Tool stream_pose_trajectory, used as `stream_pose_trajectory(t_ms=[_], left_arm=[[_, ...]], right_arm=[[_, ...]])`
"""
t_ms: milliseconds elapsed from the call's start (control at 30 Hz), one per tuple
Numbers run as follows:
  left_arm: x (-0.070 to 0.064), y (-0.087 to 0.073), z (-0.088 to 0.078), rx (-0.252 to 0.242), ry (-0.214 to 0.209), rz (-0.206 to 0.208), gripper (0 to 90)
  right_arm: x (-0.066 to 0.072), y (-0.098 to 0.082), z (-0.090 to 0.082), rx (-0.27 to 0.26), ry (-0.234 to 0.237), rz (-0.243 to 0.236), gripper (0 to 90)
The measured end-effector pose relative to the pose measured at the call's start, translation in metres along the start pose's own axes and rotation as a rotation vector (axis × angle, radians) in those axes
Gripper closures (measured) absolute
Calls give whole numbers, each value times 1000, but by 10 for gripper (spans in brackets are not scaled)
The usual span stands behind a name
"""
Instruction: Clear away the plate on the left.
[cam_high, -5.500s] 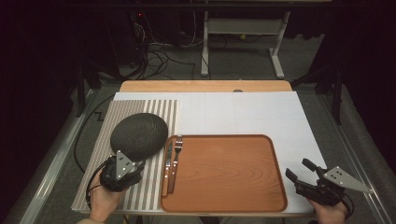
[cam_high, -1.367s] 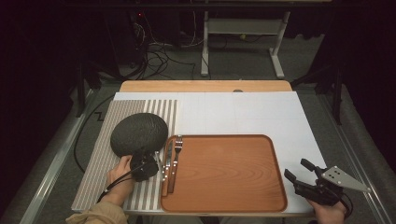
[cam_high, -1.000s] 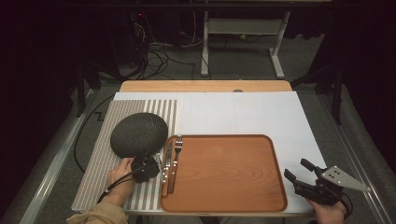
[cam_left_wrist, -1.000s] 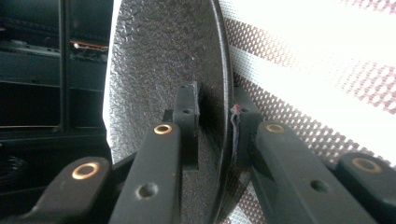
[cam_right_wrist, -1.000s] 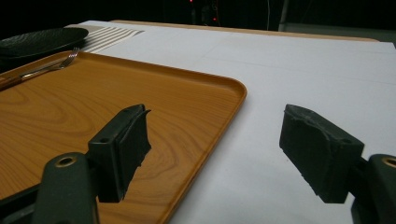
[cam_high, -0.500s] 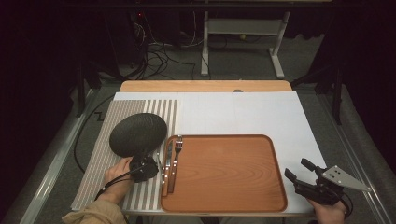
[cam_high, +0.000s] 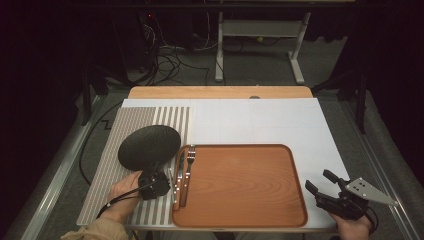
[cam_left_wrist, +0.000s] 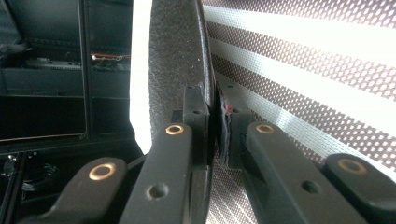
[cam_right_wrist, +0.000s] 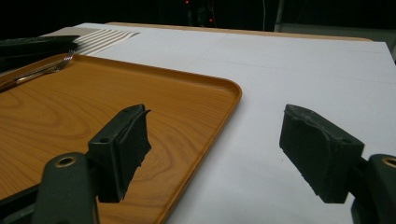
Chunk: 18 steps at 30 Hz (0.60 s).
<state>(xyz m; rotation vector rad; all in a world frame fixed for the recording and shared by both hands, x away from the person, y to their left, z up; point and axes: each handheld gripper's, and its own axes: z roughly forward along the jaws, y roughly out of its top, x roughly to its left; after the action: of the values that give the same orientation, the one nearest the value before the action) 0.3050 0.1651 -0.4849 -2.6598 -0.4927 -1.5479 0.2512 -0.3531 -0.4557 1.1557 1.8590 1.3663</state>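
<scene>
Plate (cam_high: 149, 146), dark, stiff and likely breakable, left of centre, is pinched at its near rim by the left gripper (cam_high: 152, 182); right gripper (cam_high: 320, 187) gapes empty.

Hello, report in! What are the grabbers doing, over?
Left hand-held gripper shut on dark plate rim. Right hand-held gripper open, idle. Fork beside it.

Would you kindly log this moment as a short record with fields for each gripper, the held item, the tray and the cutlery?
Left gripper: jaws shut on the rim of the dark grey round plate.
Plate: tilted, raised off the striped placemat.
Right gripper: jaws open, holding nothing, beside the tray's right edge over the white table cover.
Tray: brown wooden rectangular tray, bare except at its left rim.
Cutlery: metal fork lying along the tray's left edge.
</scene>
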Motion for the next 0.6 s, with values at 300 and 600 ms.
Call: stream_pose_trajectory(t_ms=[300, 600], left_arm=[[0, 2, -15, -5, 2, 38, 804], [7, 7, -31, -25, -10, 27, 804]], right_arm=[[-1, 0, 0, 0, 0, 6, 243], [0, 0, -1, -2, -1, 3, 244]])
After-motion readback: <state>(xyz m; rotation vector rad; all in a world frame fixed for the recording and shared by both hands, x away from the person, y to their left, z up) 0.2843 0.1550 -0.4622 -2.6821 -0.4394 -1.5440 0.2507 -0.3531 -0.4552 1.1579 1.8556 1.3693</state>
